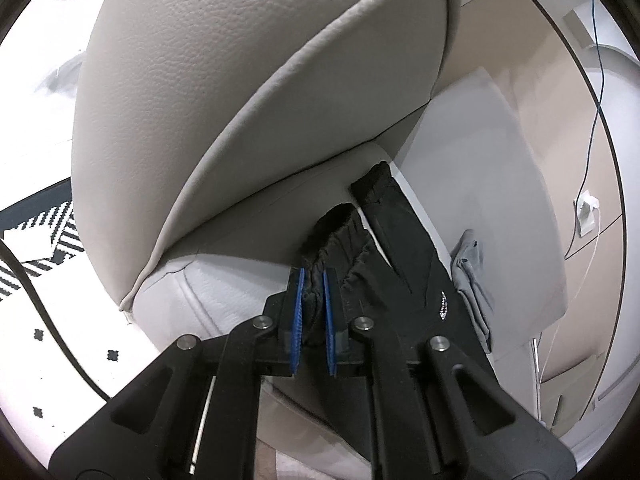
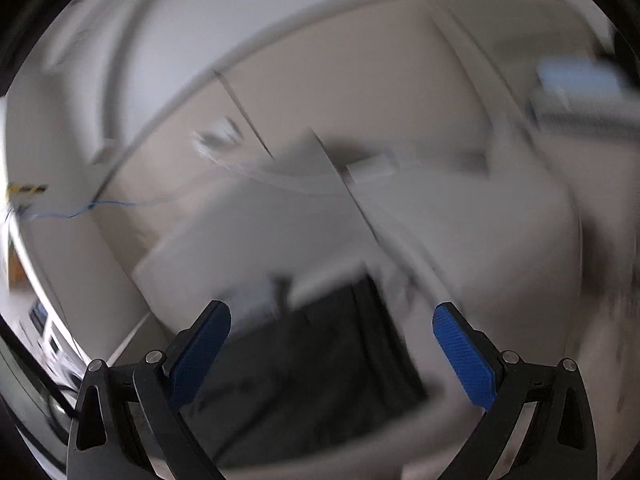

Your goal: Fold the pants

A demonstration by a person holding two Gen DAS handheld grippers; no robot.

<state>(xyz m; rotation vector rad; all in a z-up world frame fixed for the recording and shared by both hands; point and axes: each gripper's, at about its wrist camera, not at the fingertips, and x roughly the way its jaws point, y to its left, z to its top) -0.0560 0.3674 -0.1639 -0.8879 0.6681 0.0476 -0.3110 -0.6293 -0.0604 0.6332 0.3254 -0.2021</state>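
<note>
You have black pants (image 1: 404,248), blue pads (image 1: 298,320) on black claws, a beige leather cushion (image 1: 208,92), a folded grey cloth (image 1: 474,280), and a black-and-white patterned rug (image 1: 60,232).

Black linkage arms, silver rivets, ribbed blue fingers (image 1: 298,312).

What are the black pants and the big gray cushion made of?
The black pants look like thin, soft woven cloth, matte, gathered at an elastic waistband. The gray cushion looks like leather or fake leather: pebbled grain, slight sheen, stitched seam edge. Which one, I cannot tell.
</note>
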